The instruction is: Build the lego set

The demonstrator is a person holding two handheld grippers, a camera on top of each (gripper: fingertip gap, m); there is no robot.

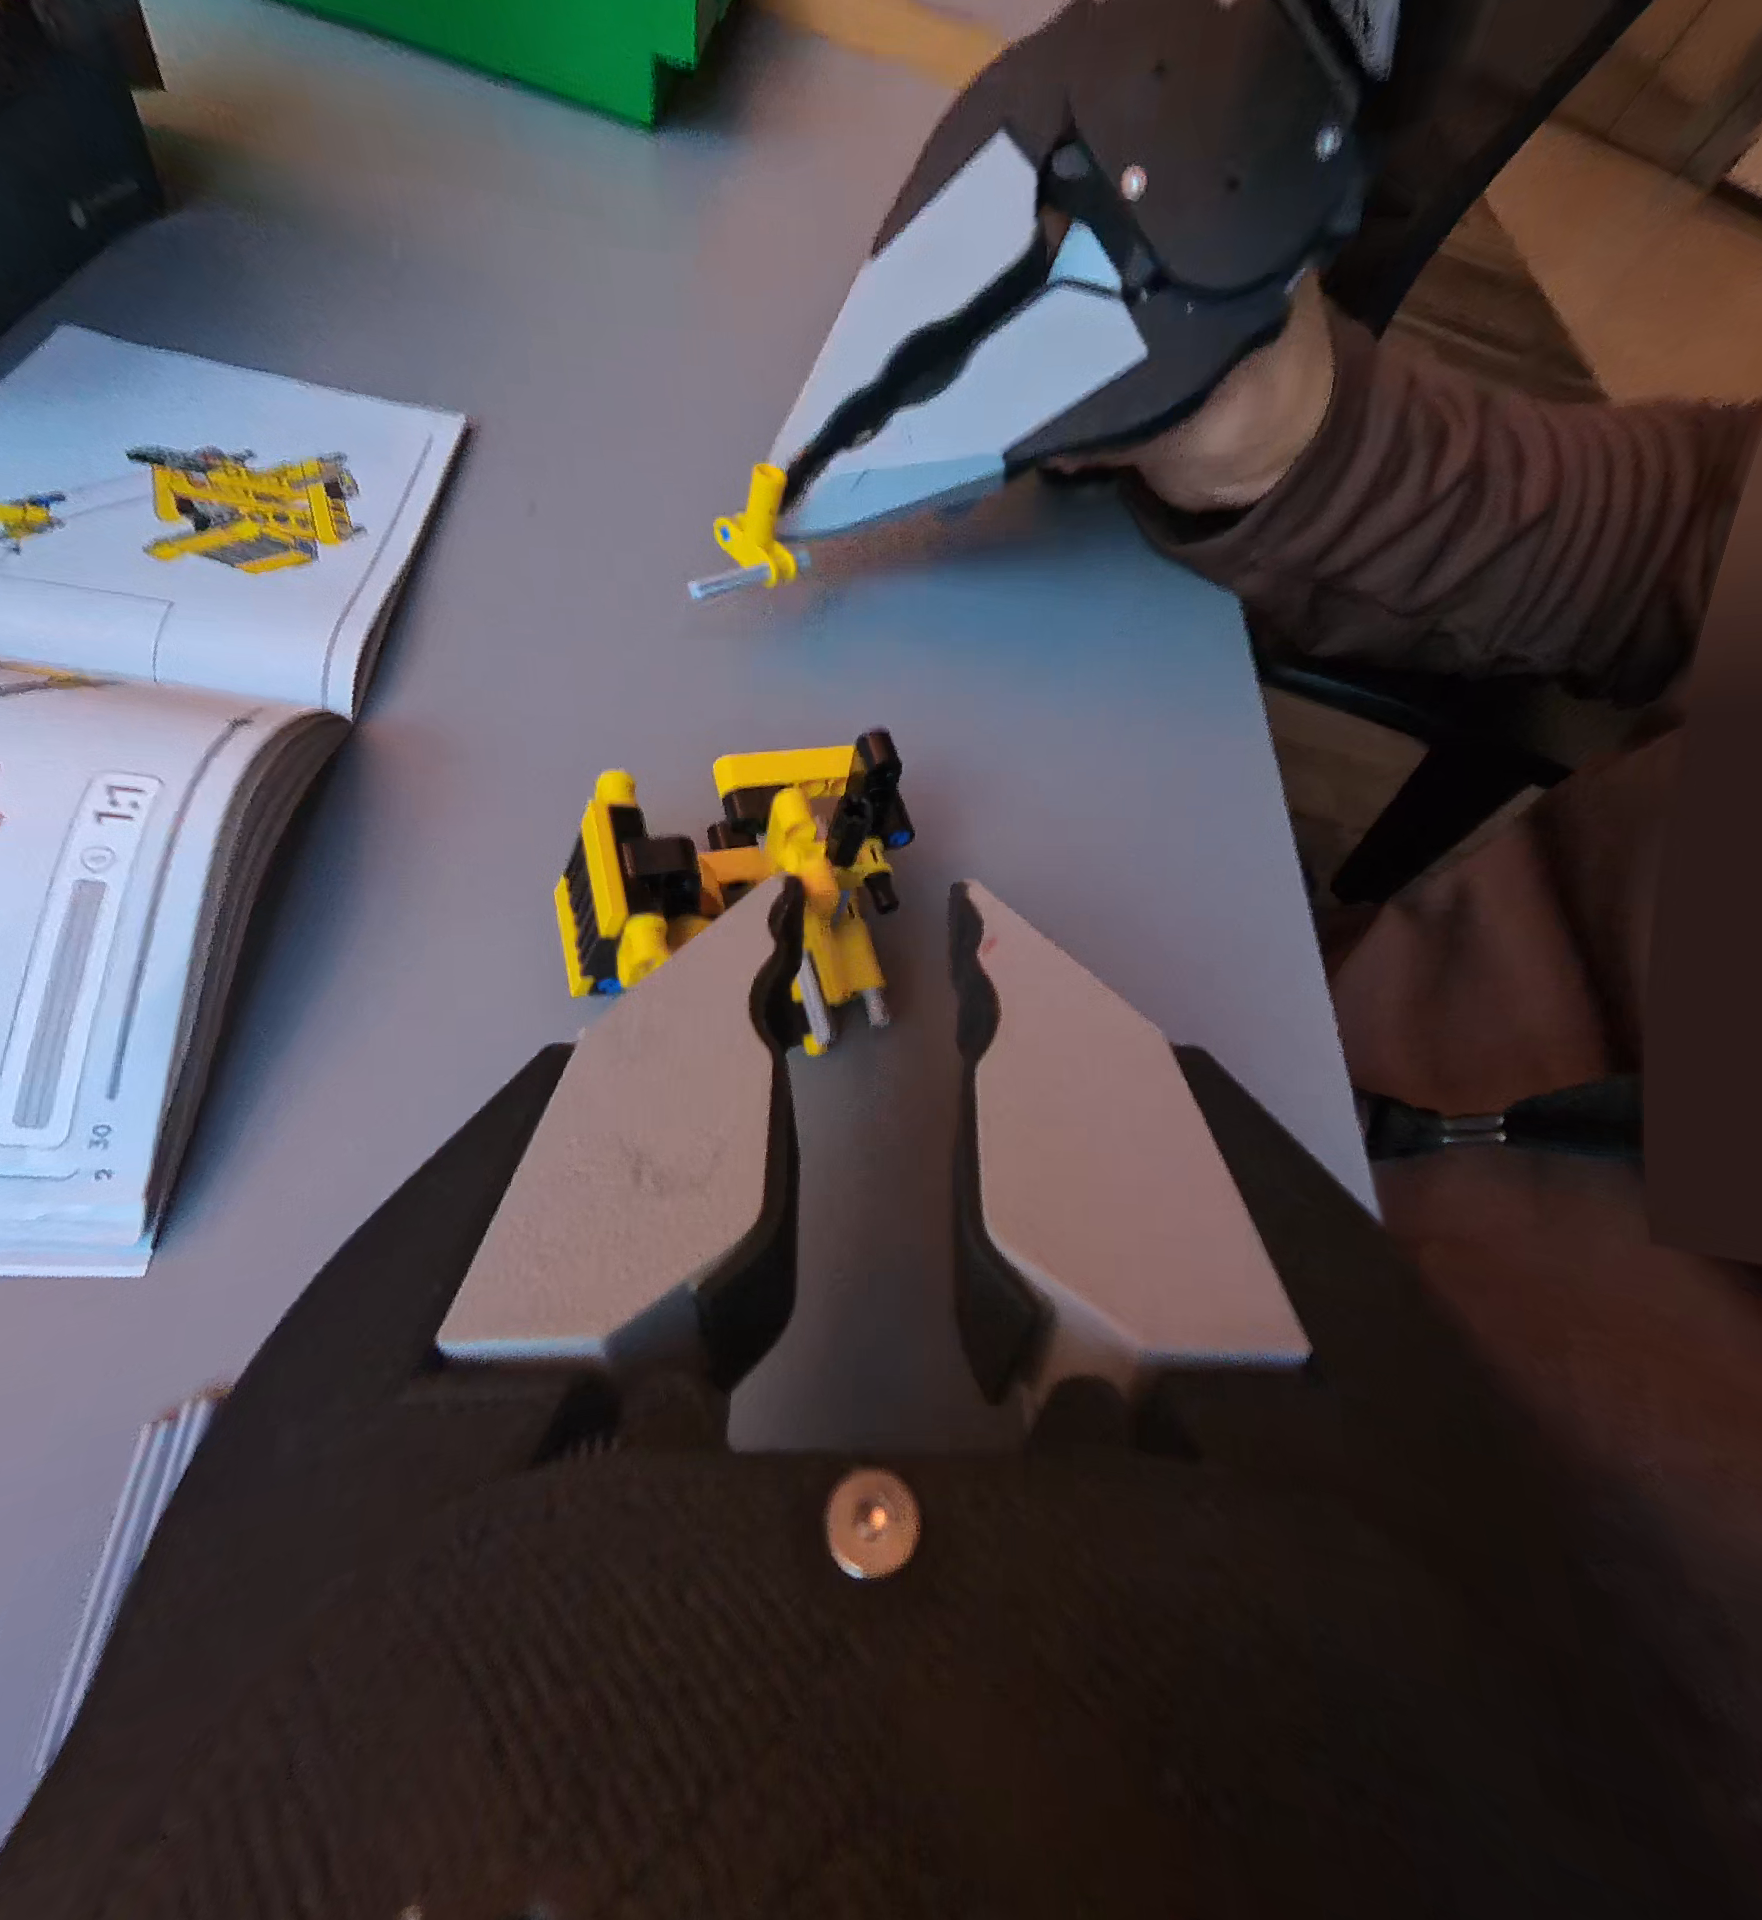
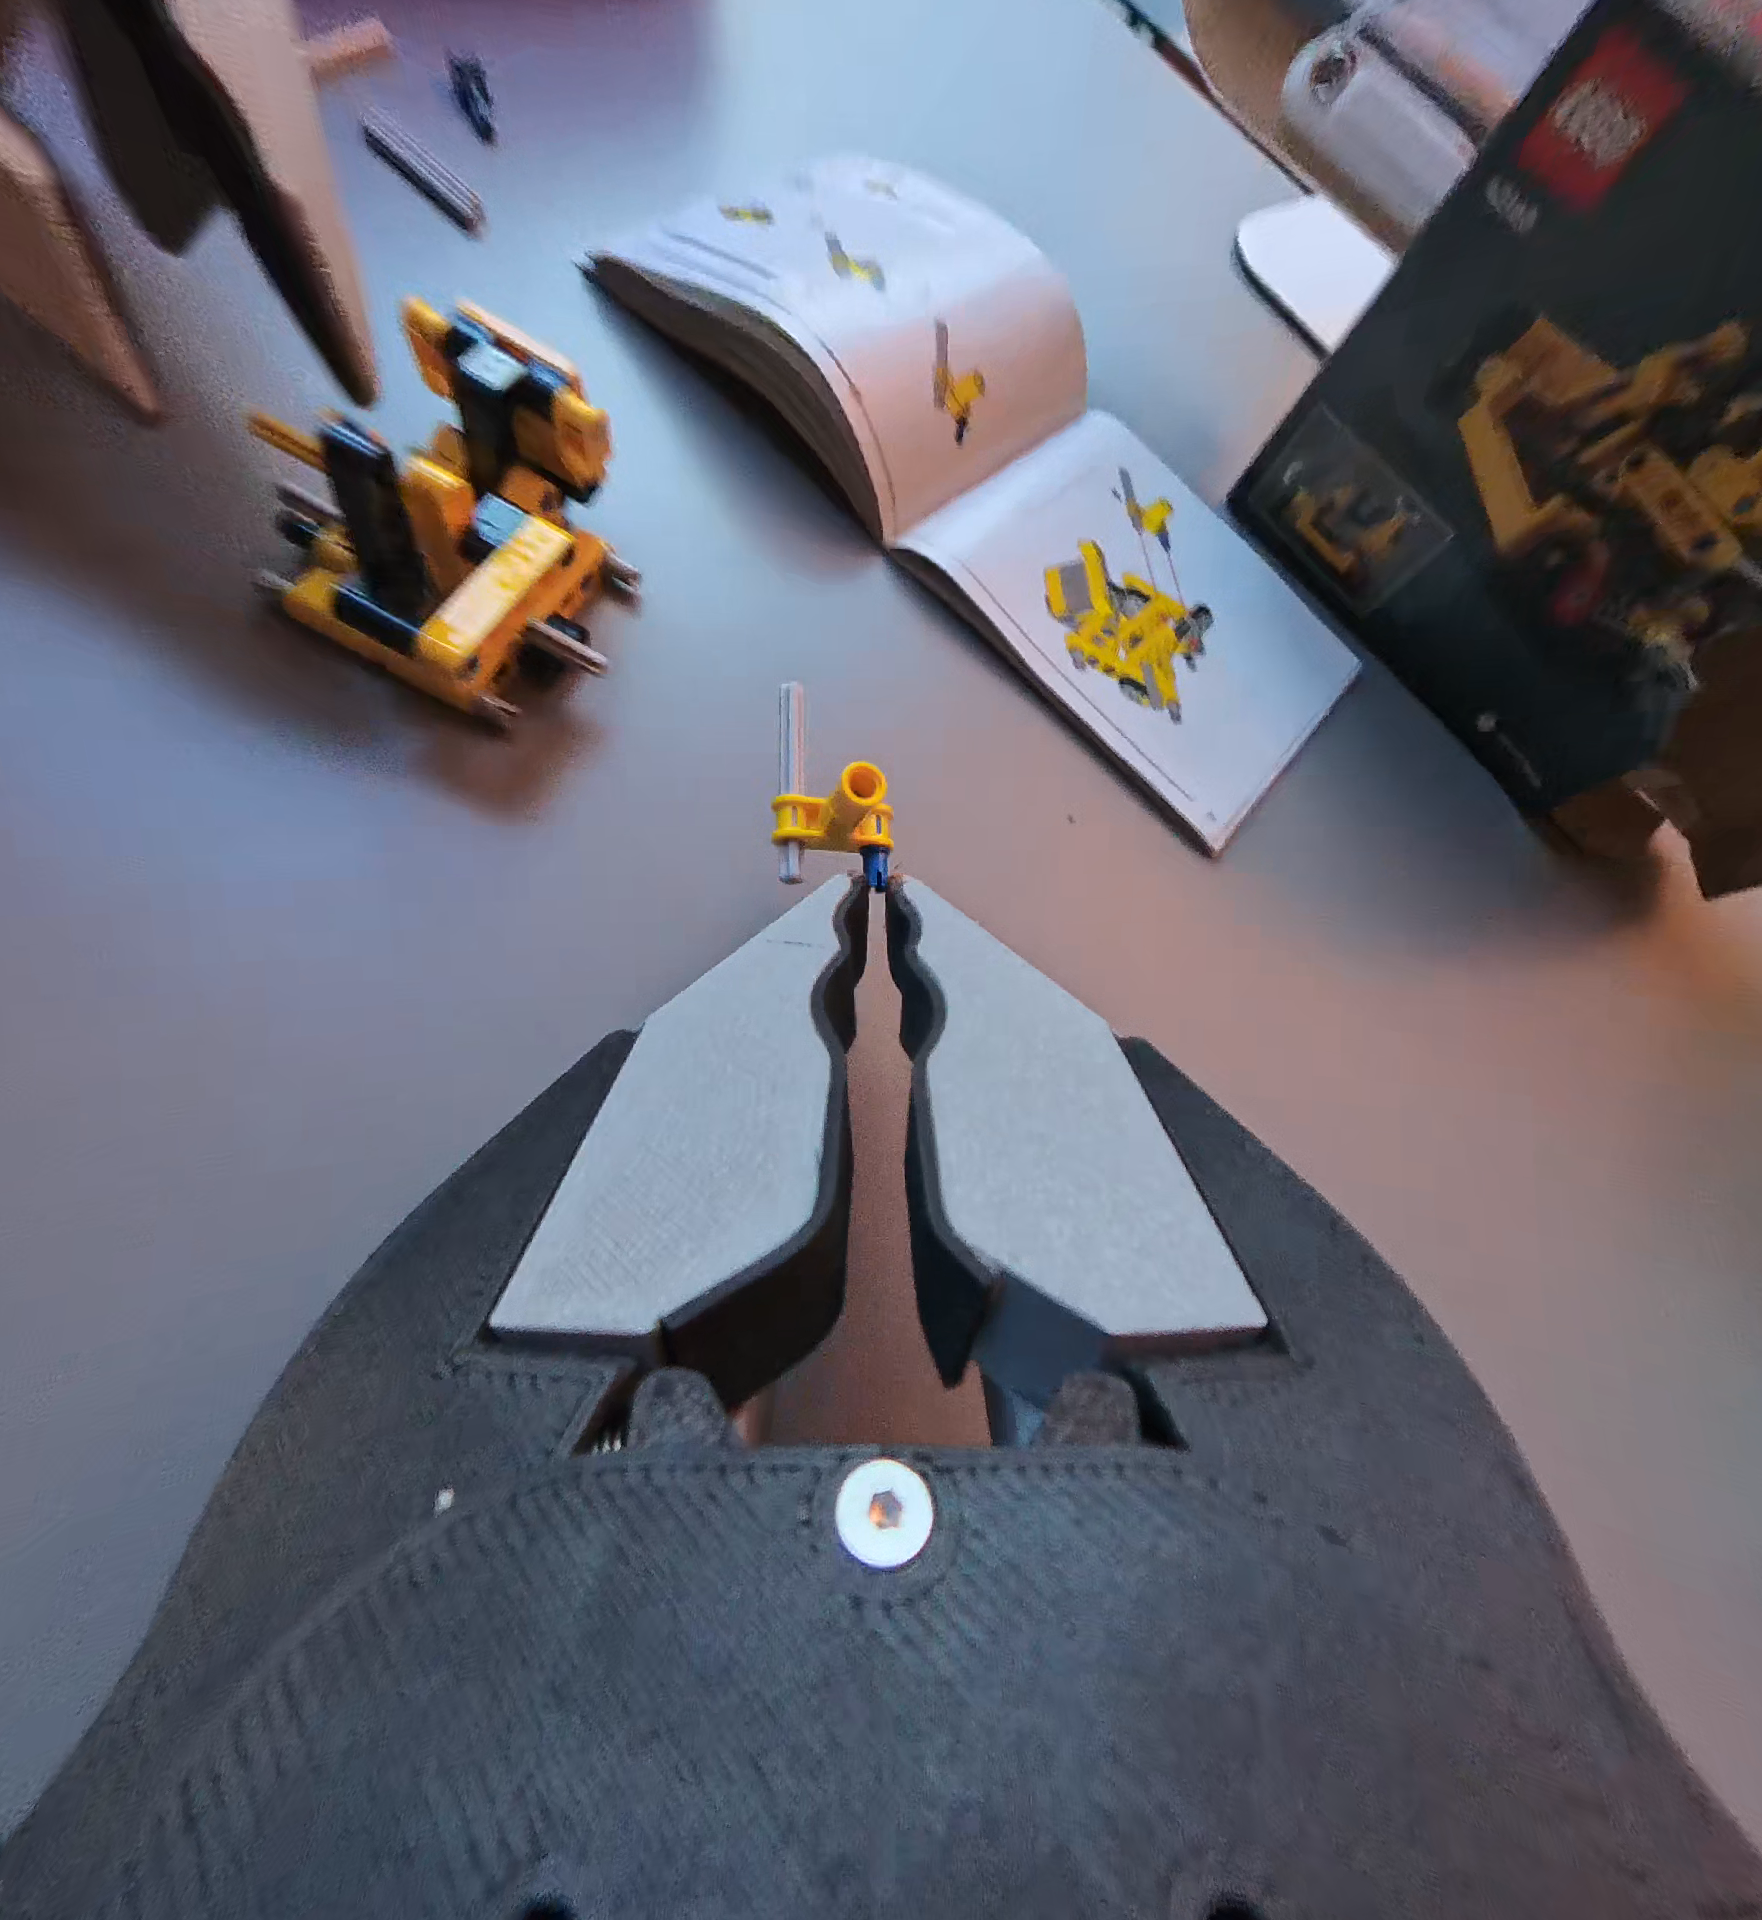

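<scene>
Ribbed black right claw [image 2: 875, 883], pinching yellow connector [image 2: 835, 816]

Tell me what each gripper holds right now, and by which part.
The right gripper pinches the small yellow connector piece by its blue pin. The left gripper is open, holding nothing, over the yellow model.

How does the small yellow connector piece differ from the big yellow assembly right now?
The small connector piece is a few parts with one grey axle; the big assembly is many yellow and black parts. The right gripper pinches the connector piece's blue pin; the big assembly sits on the table, ungripped, before the open left gripper. Both are mainly yellow.
</scene>
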